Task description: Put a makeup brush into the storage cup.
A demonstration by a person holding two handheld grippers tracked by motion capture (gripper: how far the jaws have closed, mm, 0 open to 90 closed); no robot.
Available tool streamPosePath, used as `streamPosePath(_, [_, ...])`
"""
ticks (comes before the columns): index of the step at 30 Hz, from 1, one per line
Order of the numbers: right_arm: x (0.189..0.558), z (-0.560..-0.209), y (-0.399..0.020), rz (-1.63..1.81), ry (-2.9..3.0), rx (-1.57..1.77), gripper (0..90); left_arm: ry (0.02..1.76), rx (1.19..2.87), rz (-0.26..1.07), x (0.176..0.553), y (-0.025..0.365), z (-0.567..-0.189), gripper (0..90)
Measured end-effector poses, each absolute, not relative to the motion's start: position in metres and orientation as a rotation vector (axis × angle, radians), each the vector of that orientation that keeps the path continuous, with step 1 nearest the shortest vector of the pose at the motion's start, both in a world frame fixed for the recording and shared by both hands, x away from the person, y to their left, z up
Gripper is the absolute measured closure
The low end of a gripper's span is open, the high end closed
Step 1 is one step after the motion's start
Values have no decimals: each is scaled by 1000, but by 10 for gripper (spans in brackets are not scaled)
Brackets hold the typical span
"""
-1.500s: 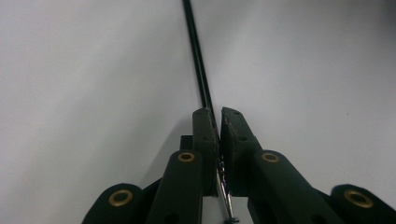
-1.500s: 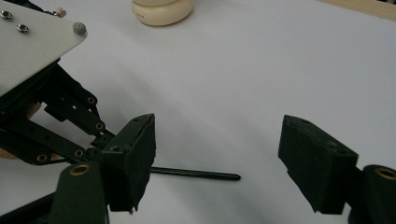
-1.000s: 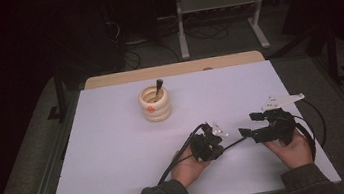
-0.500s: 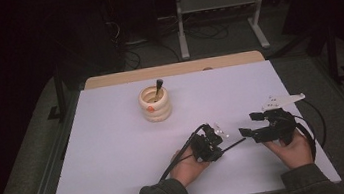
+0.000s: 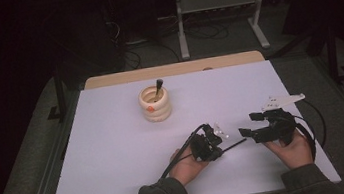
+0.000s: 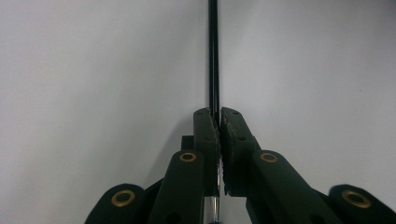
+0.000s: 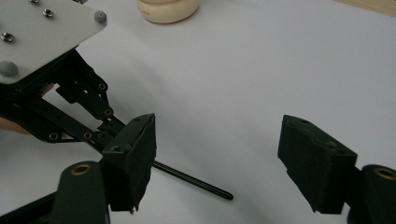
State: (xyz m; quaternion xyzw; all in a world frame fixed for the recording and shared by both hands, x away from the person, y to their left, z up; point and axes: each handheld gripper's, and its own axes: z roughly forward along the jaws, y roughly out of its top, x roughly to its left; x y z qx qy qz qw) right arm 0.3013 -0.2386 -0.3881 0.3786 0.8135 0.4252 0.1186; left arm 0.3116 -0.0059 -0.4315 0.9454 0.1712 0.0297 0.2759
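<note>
A thin black rod (image 5: 234,145) lies low over the white table (image 5: 116,149). My left gripper (image 5: 219,150) is shut on it, and its jaws have just been closing a touch tighter. In the left gripper view the rod (image 6: 213,56) runs straight out from the left gripper (image 6: 218,116) and its pressed pads. My right gripper (image 5: 247,124) stands open just right of the rod's free end. In the right gripper view the rod (image 7: 196,183) lies below the wide gap of the right gripper (image 7: 217,135), touching neither pad. The left gripper (image 7: 79,107) shows there at the left.
A cream ribbed cup (image 5: 155,104) stands at the table's far middle with a dark pen (image 5: 158,86) in it; the cup's base (image 7: 168,9) shows in the right gripper view. A wooden board (image 5: 171,70) edges the far side. A metal stand (image 5: 218,0) and cables are on the floor behind.
</note>
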Motion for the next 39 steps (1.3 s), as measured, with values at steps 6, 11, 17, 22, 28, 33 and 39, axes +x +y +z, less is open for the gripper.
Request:
streamPosePath(6, [301,-388,-238,1247,2382,1108,269,455,2515,81,313,0,-426,864])
streamPosePath(11, [300,-388,-235,1255,2402,1075,269,448,2506,81,313,11,-418,863])
streamPosePath(17, [299,-385,-223,1266,2468,996,268,425,2491,77,312,33,-402,863])
streamPosePath(22, [297,-377,-205,1267,2534,911,269,403,2485,63,310,55,-388,862])
streamPosePath(28, [294,-364,-183,1256,2626,767,281,330,2500,49,301,76,-374,862])
streamPosePath(33, [294,-356,-164,1241,2695,696,296,295,2484,39,296,90,-361,862])
streamPosePath(39, [297,-356,-144,1198,2792,545,359,197,2520,42,292,100,-353,862])
